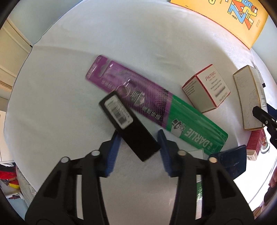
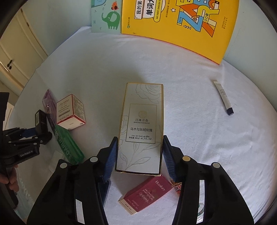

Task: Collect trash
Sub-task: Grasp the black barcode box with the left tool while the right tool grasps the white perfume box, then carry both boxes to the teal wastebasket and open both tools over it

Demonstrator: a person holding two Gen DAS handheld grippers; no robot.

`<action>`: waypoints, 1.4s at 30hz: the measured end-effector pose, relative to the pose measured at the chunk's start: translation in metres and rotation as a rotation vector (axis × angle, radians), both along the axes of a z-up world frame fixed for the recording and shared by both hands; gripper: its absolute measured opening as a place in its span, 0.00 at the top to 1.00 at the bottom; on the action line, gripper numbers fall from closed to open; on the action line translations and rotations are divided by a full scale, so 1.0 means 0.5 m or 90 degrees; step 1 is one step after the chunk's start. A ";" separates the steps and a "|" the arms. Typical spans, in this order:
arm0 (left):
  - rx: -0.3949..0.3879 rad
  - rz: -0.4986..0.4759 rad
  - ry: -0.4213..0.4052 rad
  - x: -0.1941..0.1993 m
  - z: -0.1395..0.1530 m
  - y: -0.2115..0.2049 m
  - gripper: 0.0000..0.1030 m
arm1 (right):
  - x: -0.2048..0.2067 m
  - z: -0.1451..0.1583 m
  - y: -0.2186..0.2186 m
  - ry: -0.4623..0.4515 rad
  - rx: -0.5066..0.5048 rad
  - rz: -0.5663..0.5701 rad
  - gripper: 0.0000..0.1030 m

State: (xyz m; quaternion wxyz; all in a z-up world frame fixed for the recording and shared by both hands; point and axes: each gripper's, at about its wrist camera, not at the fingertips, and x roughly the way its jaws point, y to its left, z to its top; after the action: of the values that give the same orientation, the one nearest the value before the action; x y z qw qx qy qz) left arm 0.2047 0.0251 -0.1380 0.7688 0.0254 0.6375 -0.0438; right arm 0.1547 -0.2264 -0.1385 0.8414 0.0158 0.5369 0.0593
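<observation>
A slim black box with a barcode label (image 1: 131, 124) sits between the blue pads of my left gripper (image 1: 138, 136), which press on its long sides; it looks slightly raised and tilted. From the right wrist view the left gripper (image 2: 34, 133) shows at the left edge with that black box (image 2: 40, 121) in it. My right gripper (image 2: 139, 140) is shut on a tall white perfume box with gold edges (image 2: 142, 124), a pad against each side. The same perfume box (image 1: 247, 97) appears at the right of the left wrist view.
On the white cloth (image 2: 199, 138) lie a purple-and-green toothbrush pack (image 1: 155, 107), a white-and-red cream box (image 1: 207, 88), a red carton (image 2: 147, 193) under the perfume box and a thin white tube (image 2: 223, 95). A yellow book (image 2: 181, 26) and an elephant card (image 2: 107, 15) lean at the back.
</observation>
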 end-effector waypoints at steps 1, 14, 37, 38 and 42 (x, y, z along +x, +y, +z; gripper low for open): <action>-0.003 0.000 0.000 0.000 0.002 0.002 0.66 | -0.002 0.003 -0.003 -0.002 0.002 -0.002 0.52; -0.031 0.002 -0.013 -0.019 0.010 0.045 0.78 | -0.039 0.072 -0.011 -0.047 0.016 0.016 0.52; 0.025 0.189 -0.092 -0.306 0.132 0.233 0.78 | -0.182 0.189 0.290 -0.119 0.104 0.340 0.53; 0.029 0.209 -0.090 -0.326 0.131 0.251 0.78 | -0.188 0.188 0.316 -0.115 0.109 0.366 0.52; 0.044 0.289 -0.077 -0.411 0.126 0.326 0.78 | -0.219 0.183 0.431 -0.092 0.133 0.469 0.52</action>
State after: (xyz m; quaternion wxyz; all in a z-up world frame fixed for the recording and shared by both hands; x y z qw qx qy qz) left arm -0.0009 0.1879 -0.0751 0.7945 -0.0897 0.5806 0.1536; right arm 0.0452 -0.0109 -0.0468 0.7932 -0.0970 0.4372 0.4126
